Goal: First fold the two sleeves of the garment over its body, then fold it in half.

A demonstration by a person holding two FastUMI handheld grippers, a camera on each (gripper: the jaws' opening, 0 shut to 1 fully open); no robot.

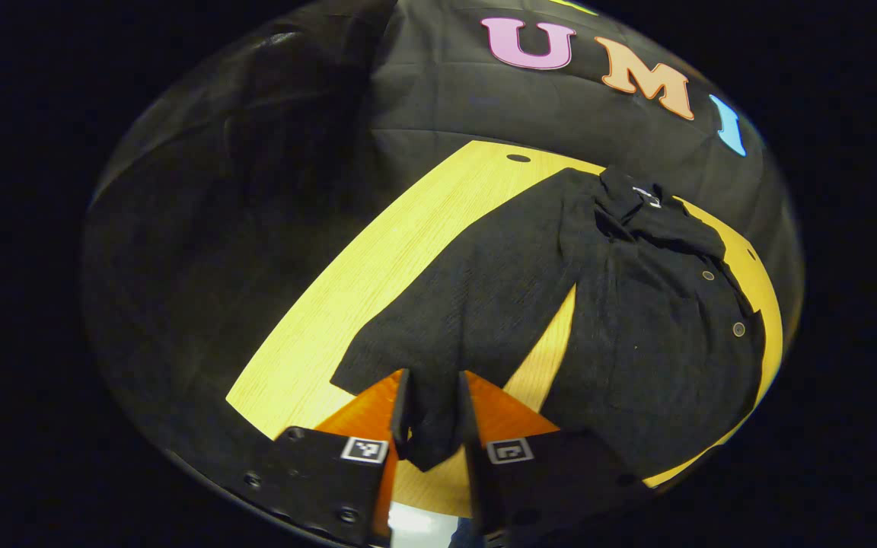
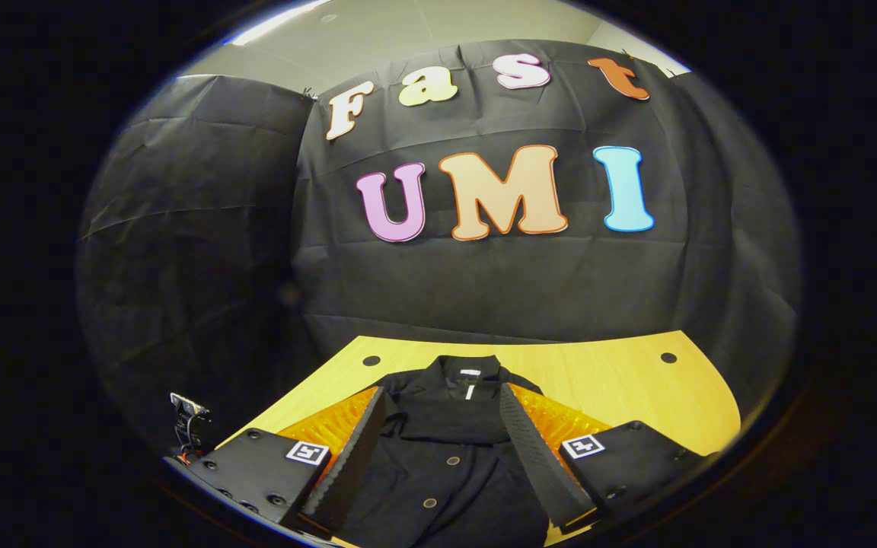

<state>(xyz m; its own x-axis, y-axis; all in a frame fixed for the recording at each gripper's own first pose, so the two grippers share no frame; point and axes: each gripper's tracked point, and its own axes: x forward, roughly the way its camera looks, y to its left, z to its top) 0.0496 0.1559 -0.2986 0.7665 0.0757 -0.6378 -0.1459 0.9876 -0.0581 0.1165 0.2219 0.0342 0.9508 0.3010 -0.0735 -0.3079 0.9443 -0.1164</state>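
Left gripper (image 1: pixel 432 407) is clamped on the cuff end of the black jacket's sleeve (image 1: pixel 469 304), which stretches ahead of it to the shoulder. Jacket (image 2: pixel 446 457) lies flat on the wooden table (image 2: pixel 606 380), collar (image 2: pixel 457 373) far from the right gripper (image 2: pixel 438 449), whose fingers stand apart above the buttoned front. Risk: thin fabric slips from the pinch mid-fold, or drags the body askew.

A: Count pls?
B: 1 garment (image 1: pixel 636 335), black, ahead of the left tool (image 1: pixel 431 415). 1 sleeve (image 1: pixel 469 304) runs out twd that tool.
A: Buttons?
B: 2 buttons (image 2: pixel 452 460) btwn the right tool (image 2: pixel 438 449) fingers. 1 collar (image 2: pixel 469 373) just beyond them.
A: Desk?
B: 1 desk (image 2: pixel 636 388), 2 holes (image 2: pixel 668 357) at its far edge.
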